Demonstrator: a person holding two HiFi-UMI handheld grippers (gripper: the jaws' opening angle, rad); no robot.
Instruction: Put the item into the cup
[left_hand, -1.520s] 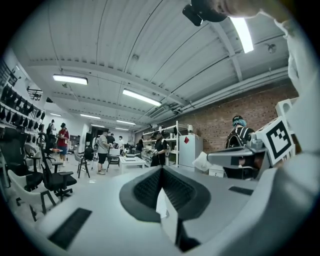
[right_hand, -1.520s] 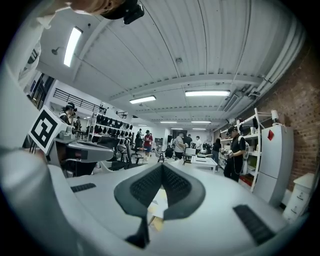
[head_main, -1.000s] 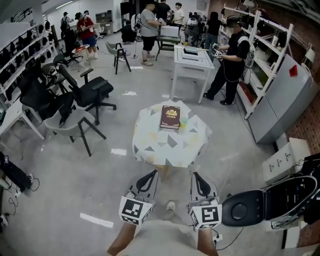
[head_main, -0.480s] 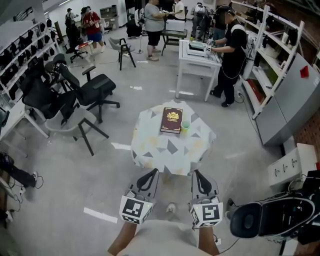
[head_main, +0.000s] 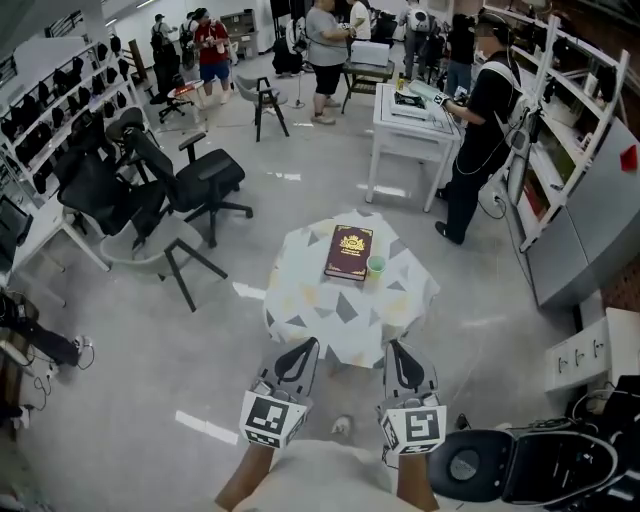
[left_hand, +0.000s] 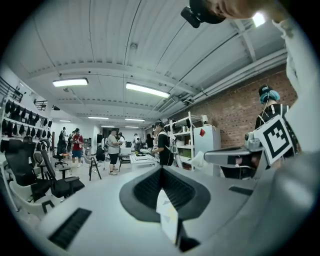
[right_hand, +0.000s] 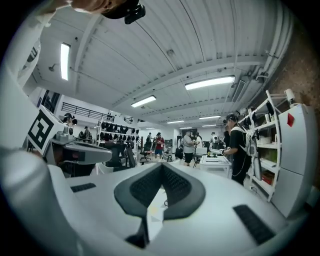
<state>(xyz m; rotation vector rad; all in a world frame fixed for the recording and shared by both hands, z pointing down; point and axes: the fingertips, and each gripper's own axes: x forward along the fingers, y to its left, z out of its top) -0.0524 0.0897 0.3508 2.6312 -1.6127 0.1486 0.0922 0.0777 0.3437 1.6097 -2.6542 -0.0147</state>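
A small round table (head_main: 318, 310) with a patterned white cloth stands ahead of me on the floor. On its far side lies a dark red book (head_main: 348, 252), and a small green cup (head_main: 376, 264) stands upright against the book's right edge. I cannot make out any other item on the cloth. My left gripper (head_main: 297, 352) and right gripper (head_main: 396, 354) hang side by side short of the table's near edge, both shut and holding nothing. In the left gripper view the left gripper (left_hand: 161, 170) points over the room; the right gripper (right_hand: 161, 167) does the same in its own view.
Black office chairs (head_main: 195, 180) and a grey chair (head_main: 165, 250) stand left of the table. Behind it is a white desk (head_main: 415, 115) with a person in black (head_main: 490, 110) beside it. Shelves and a grey cabinet (head_main: 590, 220) line the right. A black chair seat (head_main: 500, 470) lies at the lower right.
The table with the book and cup has drawn nearer and sits lower in the head view. Both grippers keep their place and stay shut.
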